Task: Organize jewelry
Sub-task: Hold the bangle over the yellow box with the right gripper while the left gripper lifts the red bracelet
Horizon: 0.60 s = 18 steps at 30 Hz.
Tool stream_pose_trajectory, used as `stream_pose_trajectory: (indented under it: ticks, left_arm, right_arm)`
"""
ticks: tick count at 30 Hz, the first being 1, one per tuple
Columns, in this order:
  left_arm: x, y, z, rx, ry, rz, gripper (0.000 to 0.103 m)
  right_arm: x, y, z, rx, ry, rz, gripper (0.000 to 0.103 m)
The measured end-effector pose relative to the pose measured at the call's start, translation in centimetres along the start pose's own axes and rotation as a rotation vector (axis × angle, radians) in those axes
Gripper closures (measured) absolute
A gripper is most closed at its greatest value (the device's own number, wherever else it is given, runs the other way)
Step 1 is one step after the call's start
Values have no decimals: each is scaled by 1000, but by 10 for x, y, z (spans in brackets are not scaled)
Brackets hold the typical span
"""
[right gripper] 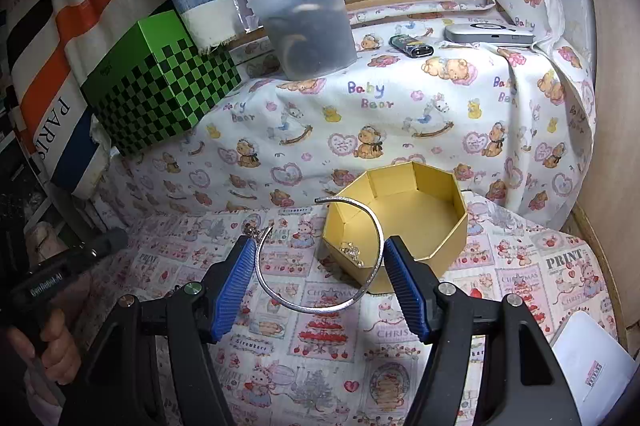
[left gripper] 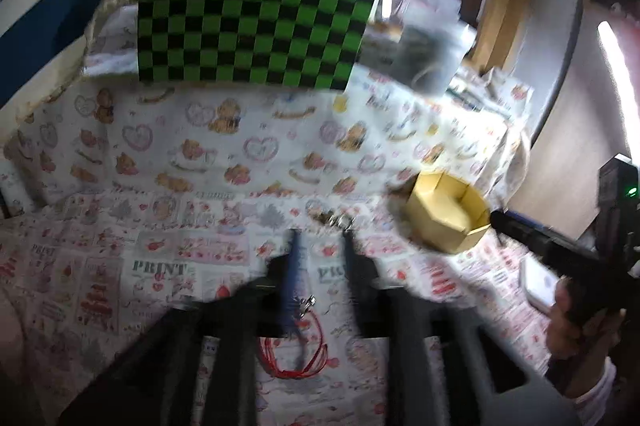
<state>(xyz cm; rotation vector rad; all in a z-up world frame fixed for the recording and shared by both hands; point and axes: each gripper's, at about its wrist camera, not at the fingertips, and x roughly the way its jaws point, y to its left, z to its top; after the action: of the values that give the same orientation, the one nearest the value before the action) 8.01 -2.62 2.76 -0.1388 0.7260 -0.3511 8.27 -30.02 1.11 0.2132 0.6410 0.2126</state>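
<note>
Between right gripper [right gripper: 320, 266] pads, silver bangle [right gripper: 320, 262]

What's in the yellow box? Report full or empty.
Nearly empty: the yellow box shows bare floor, with only a small sparkly piece inside.

The open octagonal box [right gripper: 404, 222] sits on the printed cloth [right gripper: 320, 354] and serves as the landmark. Inside it, against its near left wall, lies a small cluster of jewelry [right gripper: 352, 252]. Just before the box, an open bangle [right gripper: 320, 300] spans the gap between the right gripper [right gripper: 320, 282] fingers, one end reaching over the box's left rim. Left of the box, a small metal piece [right gripper: 253, 229] lies on the cloth, perhaps an earring. Behind the box, on the raised ledge, stands a lidded tub [right gripper: 308, 26]; the checkered box [right gripper: 160, 86] sits behind and left, a lighter [right gripper: 412, 46] and a flat device [right gripper: 488, 34] behind and right. Further left and nearer, a corded necklace [left gripper: 296, 350] lies under the left gripper [left gripper: 320, 238].
</note>
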Motion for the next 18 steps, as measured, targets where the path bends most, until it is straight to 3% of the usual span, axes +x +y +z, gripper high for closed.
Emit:
stream_pose_trajectory:
  ticks: [1,4,7,10,12,14,16,17,18]
  left_arm:
    - [5,0,-1,0,23,11,53]
    - [23,0,-8,1,107,38,31]
    - [44,-3,-16,23,209,57,24]
    - [65,-6,-27,49,326,100,24]
    - [73,-7,-31,57,335,132,24]
    - [76,-8,-33,60,324,135,33]
    - [81,-7,-35,62,348,143,70]
    - [80,-5,-35,60,345,168,77]
    - [77,-3,-33,44,332,176,93]
  right_arm:
    - [0,1,-1,-4,2,-1,35]
    - [2,5,-2,-23,5,-8,35]
    - [2,8,-3,-39,9,-11,35]
    - [3,9,-4,-45,12,-15,35]
    - [4,9,-4,-48,14,-15,35]
    - [4,9,-4,-47,16,-17,35]
    - [4,9,-4,-49,17,-16,35]
    - [4,9,-4,-49,17,-17,35]
    - [4,9,-4,-49,17,-19,35]
